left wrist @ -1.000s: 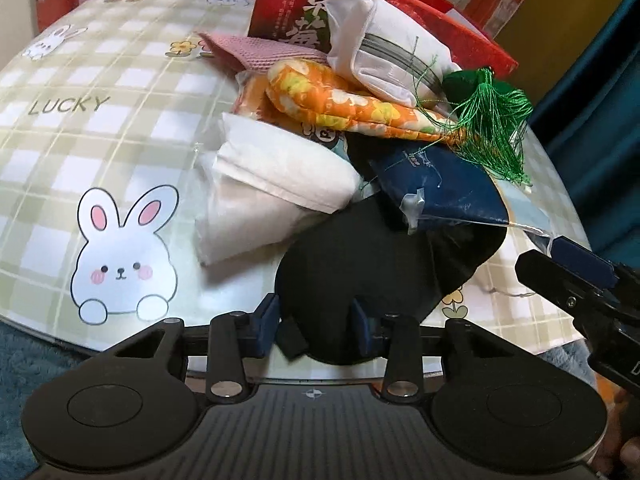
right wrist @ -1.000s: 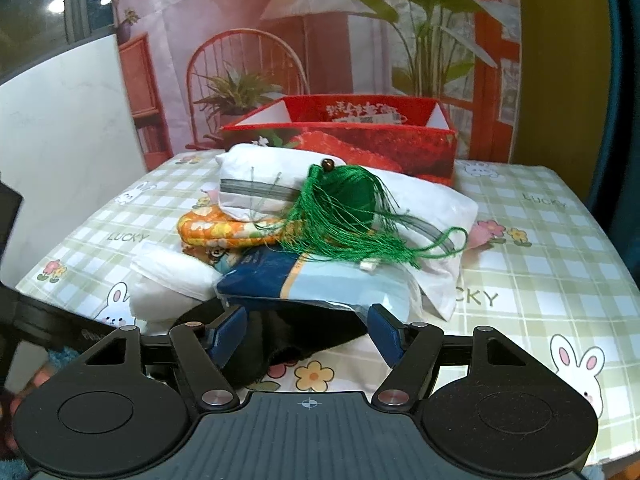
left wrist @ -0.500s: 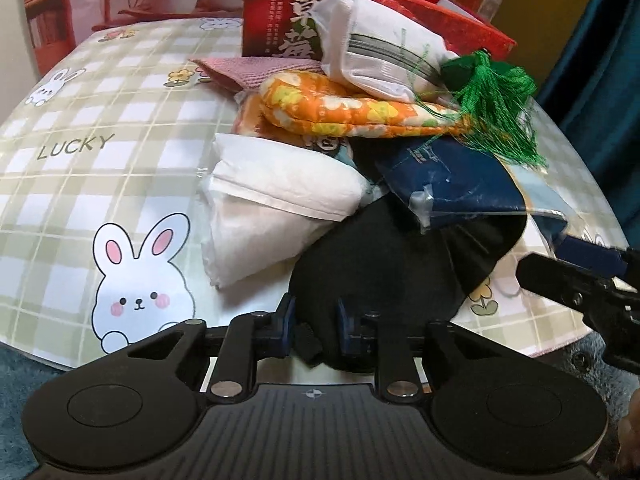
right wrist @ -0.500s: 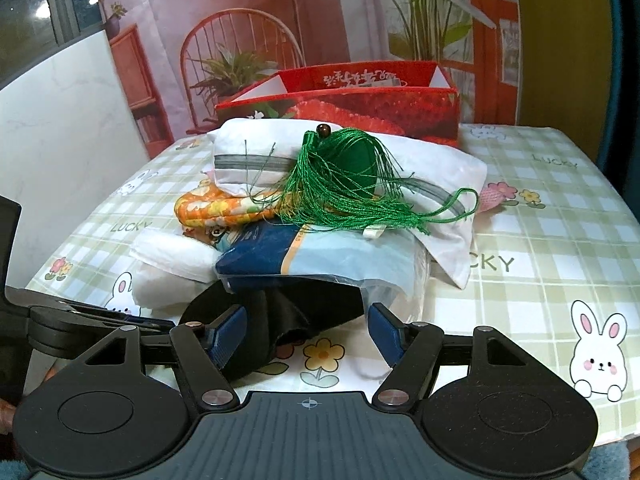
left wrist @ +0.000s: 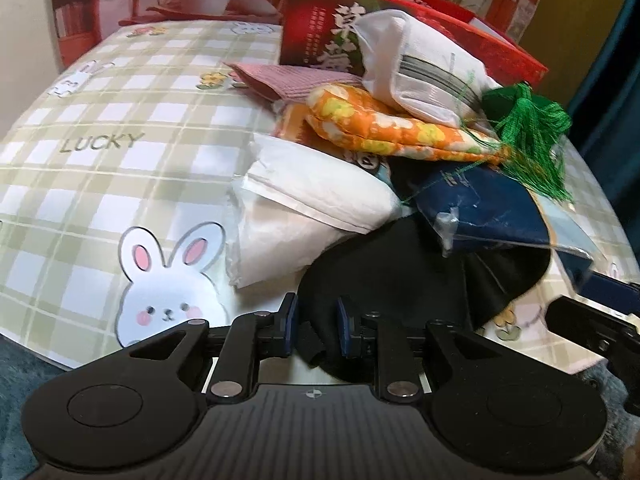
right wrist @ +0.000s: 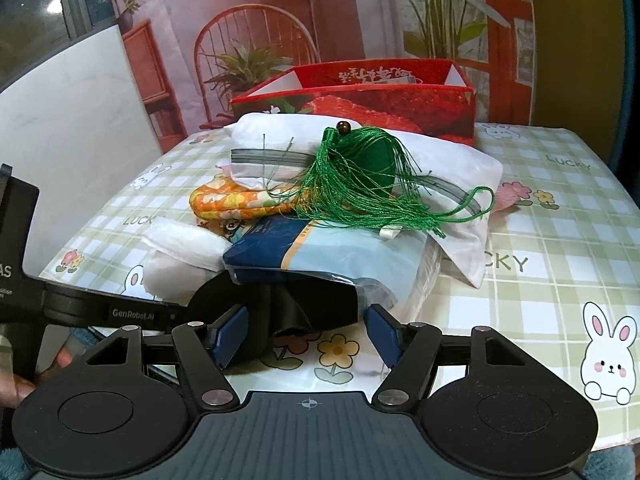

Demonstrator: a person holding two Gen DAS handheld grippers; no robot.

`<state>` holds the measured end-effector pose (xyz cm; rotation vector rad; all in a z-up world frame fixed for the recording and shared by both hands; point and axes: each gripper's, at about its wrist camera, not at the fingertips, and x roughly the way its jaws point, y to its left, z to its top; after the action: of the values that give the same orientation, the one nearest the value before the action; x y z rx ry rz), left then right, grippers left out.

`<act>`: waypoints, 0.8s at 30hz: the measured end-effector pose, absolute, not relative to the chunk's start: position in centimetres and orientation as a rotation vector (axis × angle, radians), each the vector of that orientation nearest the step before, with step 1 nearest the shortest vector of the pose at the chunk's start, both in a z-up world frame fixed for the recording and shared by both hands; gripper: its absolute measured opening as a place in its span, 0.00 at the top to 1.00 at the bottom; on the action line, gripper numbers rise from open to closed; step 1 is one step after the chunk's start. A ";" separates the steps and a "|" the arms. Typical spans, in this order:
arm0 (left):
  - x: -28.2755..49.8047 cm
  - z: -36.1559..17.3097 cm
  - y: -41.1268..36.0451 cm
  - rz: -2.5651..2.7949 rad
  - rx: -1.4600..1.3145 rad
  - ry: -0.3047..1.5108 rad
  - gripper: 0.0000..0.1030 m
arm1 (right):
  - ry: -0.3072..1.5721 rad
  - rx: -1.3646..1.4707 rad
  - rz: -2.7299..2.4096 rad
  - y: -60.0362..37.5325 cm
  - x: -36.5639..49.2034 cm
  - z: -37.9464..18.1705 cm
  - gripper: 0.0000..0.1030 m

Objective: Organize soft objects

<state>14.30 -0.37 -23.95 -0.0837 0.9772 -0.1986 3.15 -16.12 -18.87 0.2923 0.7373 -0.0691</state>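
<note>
Left gripper [left wrist: 314, 326], at the near edge of the checked tablecloth [left wrist: 120, 184], has just closed its jaws and pinches the near edge of the black cloth [left wrist: 400, 280], the lowest item of the pile. Right gripper [right wrist: 306, 332], jaws spread with nothing pressed between them, points at what appears to be the same cloth beneath the blue packet [right wrist: 320, 252]. Behind lie white wads [left wrist: 320, 196], an orange floral pouch [left wrist: 380, 128], a white bag [right wrist: 280, 152] bearing a green tassel [right wrist: 360, 184], then the red box [right wrist: 380, 96].
</note>
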 end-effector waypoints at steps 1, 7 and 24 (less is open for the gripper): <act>14.4 -24.0 -0.3 -0.194 -0.087 0.974 0.77 | 0.737 0.291 -0.066 -16.2 3.1 -18.8 0.38; 14.9 -24.0 0.0 -0.186 -0.095 0.968 0.78 | 0.744 0.288 -0.044 -15.8 3.2 -18.9 0.41; 14.6 -24.1 0.2 -0.165 -0.081 0.956 0.77 | 0.761 0.273 0.013 -15.0 3.4 -18.8 0.44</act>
<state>14.56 0.25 -24.07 -0.0813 0.9557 -0.1653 3.37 -14.95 -18.84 0.2727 0.7610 0.0126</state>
